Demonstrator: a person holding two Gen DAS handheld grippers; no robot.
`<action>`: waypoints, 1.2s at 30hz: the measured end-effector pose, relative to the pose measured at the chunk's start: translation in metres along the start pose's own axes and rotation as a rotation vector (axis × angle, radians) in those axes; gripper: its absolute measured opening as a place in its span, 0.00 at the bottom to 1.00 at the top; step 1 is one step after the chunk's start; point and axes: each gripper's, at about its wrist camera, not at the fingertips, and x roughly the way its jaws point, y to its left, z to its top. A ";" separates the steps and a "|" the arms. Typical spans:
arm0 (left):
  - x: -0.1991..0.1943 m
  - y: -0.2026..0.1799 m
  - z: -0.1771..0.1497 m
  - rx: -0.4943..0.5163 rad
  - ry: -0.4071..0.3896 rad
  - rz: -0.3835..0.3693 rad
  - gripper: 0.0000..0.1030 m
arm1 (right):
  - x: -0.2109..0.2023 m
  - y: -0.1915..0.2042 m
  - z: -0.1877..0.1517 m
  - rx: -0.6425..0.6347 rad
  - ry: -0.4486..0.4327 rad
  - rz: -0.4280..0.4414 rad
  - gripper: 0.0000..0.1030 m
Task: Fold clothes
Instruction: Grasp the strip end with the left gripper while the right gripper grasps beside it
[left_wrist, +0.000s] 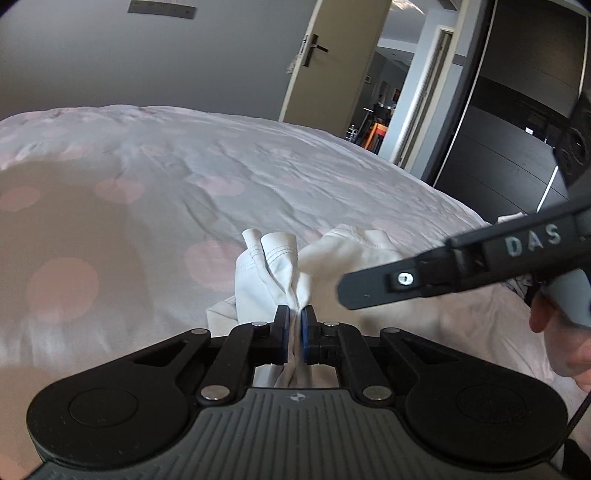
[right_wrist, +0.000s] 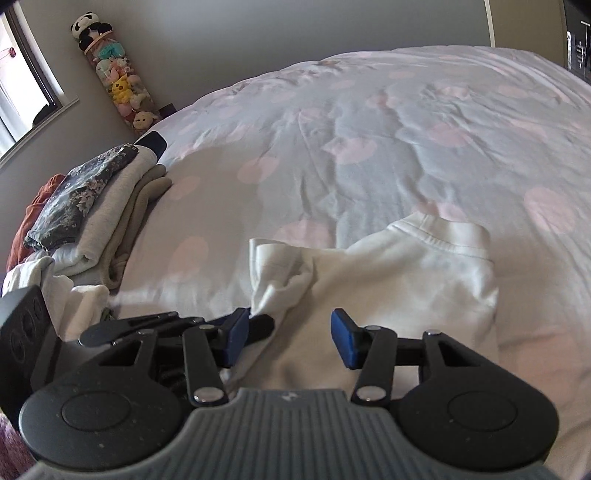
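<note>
Left gripper (left_wrist: 294, 320) clamped on white garment (right_wrist: 399, 273); right gripper (right_wrist: 288, 332) agape above it; folded pile (right_wrist: 107, 206) nearby

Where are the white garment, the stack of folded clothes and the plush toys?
White garment (right_wrist: 406, 266), right wrist view, on its flat middle below the collar.
Folded clothes (right_wrist: 107, 206), right wrist view, on the grey layer of the stack.
Plush toys (right_wrist: 120, 86), right wrist view, on the yellow toy.

Garment (right_wrist: 406, 280) lies on the bed (right_wrist: 369, 129) — folded pile (right_wrist: 107, 221) at its left.
</note>
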 end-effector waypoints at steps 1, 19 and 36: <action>0.000 -0.001 -0.001 0.004 0.000 -0.005 0.04 | 0.005 0.001 0.001 0.016 0.009 0.002 0.51; 0.007 0.014 -0.002 -0.026 0.085 0.114 0.55 | 0.045 0.000 0.016 0.145 0.028 0.037 0.13; 0.018 0.056 -0.007 -0.352 0.144 -0.041 0.43 | 0.039 0.004 0.019 0.123 0.002 0.051 0.13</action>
